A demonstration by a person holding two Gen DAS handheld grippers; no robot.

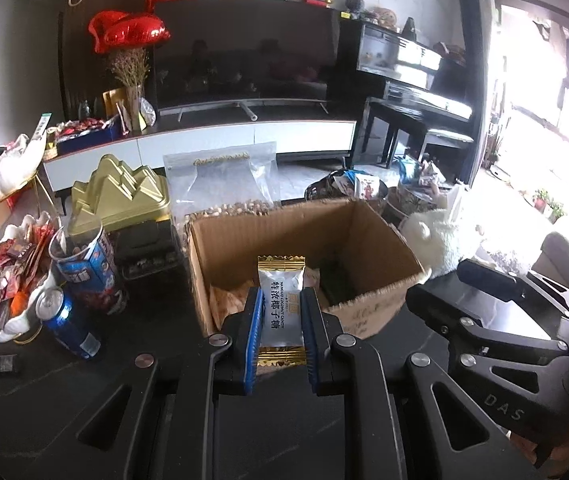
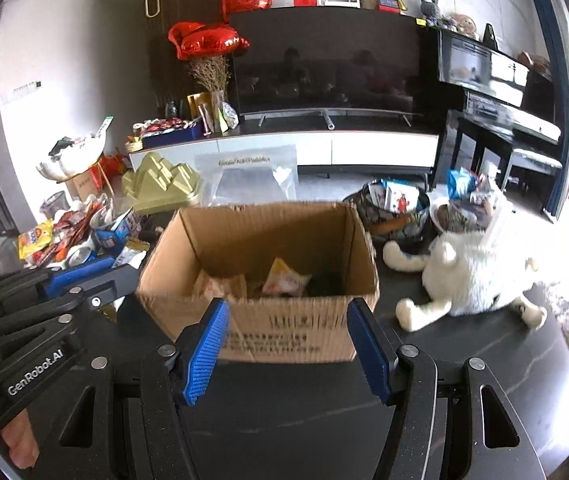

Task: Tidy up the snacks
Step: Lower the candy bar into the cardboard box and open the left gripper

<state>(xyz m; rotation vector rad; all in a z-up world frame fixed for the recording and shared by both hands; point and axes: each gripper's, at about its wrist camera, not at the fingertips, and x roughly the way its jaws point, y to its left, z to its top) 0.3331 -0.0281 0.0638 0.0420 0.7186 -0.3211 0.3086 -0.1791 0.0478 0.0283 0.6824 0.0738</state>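
My left gripper [image 1: 282, 300] is shut on a silver and gold coconut candy packet [image 1: 281, 304], held upright just before the near edge of an open cardboard box [image 1: 368, 312]. In the right wrist view the same box [image 2: 284, 328] stands ahead on the dark table, with a yellow snack packet [image 2: 284, 278] and other wrappers inside. My right gripper [image 2: 287, 320] is open with nothing between its blue pads [image 2: 204, 356], and it hovers in front of the box. The left gripper [image 2: 84, 272] shows at the left edge of that view.
Left of the box stand a blue can [image 1: 68, 320], a blue tub [image 1: 88, 264], a white bowl of mixed snacks [image 1: 8, 280] and a gold mountain-shaped tin [image 1: 124, 196]. A clear zip bag [image 1: 224, 176] leans behind. A white plush toy [image 2: 472, 276] and snack bowls [image 2: 396, 208] lie right.
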